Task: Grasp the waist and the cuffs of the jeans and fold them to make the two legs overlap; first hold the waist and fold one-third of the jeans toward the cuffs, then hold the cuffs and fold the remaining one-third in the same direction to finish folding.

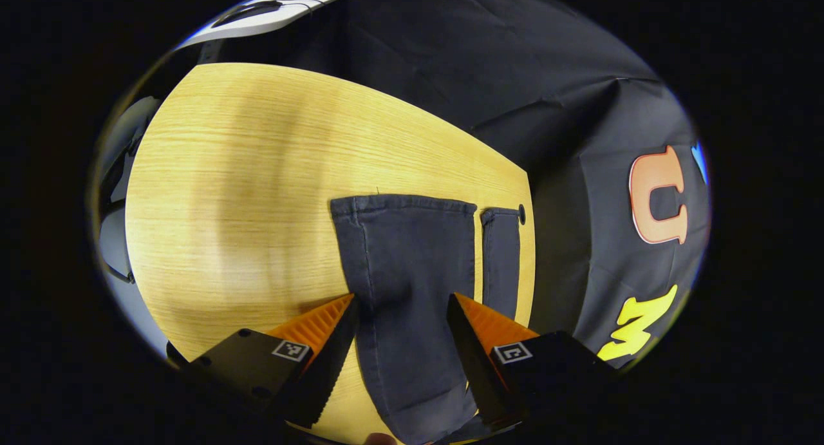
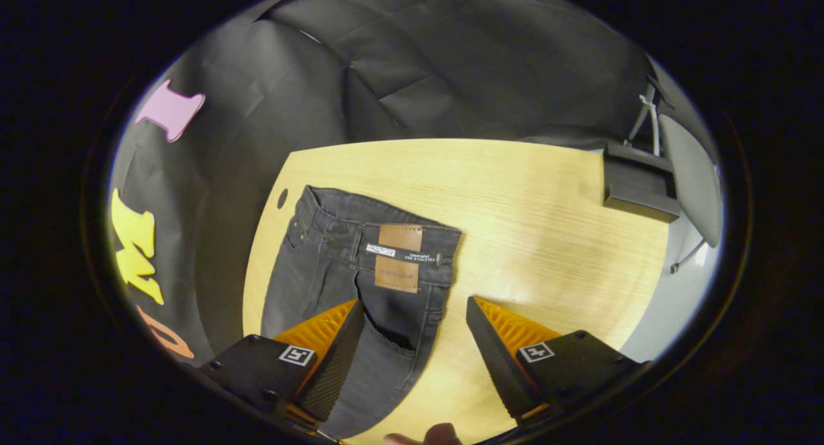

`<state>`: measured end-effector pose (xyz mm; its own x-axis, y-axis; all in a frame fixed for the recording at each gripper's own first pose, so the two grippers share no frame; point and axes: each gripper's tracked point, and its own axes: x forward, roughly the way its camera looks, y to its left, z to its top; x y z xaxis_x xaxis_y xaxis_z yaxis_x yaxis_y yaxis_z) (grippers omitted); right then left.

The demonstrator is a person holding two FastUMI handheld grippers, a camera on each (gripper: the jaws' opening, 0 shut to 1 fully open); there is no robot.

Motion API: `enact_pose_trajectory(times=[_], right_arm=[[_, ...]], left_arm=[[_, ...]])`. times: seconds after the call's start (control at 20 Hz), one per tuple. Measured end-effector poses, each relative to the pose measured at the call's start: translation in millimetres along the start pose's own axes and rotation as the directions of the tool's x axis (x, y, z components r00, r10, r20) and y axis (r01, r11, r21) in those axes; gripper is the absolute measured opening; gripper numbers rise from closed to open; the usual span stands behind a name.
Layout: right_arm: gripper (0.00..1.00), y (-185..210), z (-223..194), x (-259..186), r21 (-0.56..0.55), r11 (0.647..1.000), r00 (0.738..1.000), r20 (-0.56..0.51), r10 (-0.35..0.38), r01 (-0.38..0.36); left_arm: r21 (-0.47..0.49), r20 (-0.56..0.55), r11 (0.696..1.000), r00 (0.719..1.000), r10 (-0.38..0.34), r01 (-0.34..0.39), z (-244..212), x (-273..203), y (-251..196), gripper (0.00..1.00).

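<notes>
Dark grey jeans [image 2: 351, 277] lie flat on the wooden tabletop [image 2: 547, 213], near its edge by the black cloth wall. In the right gripper view the waist [image 2: 380, 229] shows, with two brown leather patches [image 2: 398, 258] at the waistband. In the left gripper view the two cuffs [image 1: 412, 207] lie side by side, legs apart with a strip of tabletop between. The left gripper [image 1: 402, 310] hangs released over one leg; the right gripper [image 2: 415, 313] hangs released over the hip below the waist.
</notes>
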<state>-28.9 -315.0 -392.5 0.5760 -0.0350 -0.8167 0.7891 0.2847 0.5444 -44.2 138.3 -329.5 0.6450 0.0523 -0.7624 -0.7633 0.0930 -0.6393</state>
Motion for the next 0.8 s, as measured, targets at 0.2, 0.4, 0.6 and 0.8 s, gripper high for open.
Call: enact_pose_trajectory(times=[0.2,0.4,0.6,0.8], right_arm=[[0.96,14.6,4.5,7.9,-0.007,1.0,1.0,0.004,-0.002,0.002],[0.92,23.6,0.3,15.6,-0.028,1.0,1.0,-0.005,-0.004,0.004],[0.77,16.1,-4.4,22.0,-0.091,0.994,0.997,-0.027,-0.068,0.065],[0.42,12.4,-3.5,24.3,-0.057,0.997,0.996,-0.074,-0.052,0.047]], left_arm=[[-0.014,-0.018,1.0,1.0,-0.004,0.004,-2.7,9.7,-7.6,0.78],[-0.007,-0.036,1.0,0.999,-0.005,0.005,-5.6,20.4,-14.8,0.72],[-0.004,-0.06,1.0,0.998,0.01,-0.01,-7.6,23.6,-15.1,0.7],[0.002,-0.117,1.0,0.993,0.03,-0.03,-10.5,23.2,-9.4,0.34]])
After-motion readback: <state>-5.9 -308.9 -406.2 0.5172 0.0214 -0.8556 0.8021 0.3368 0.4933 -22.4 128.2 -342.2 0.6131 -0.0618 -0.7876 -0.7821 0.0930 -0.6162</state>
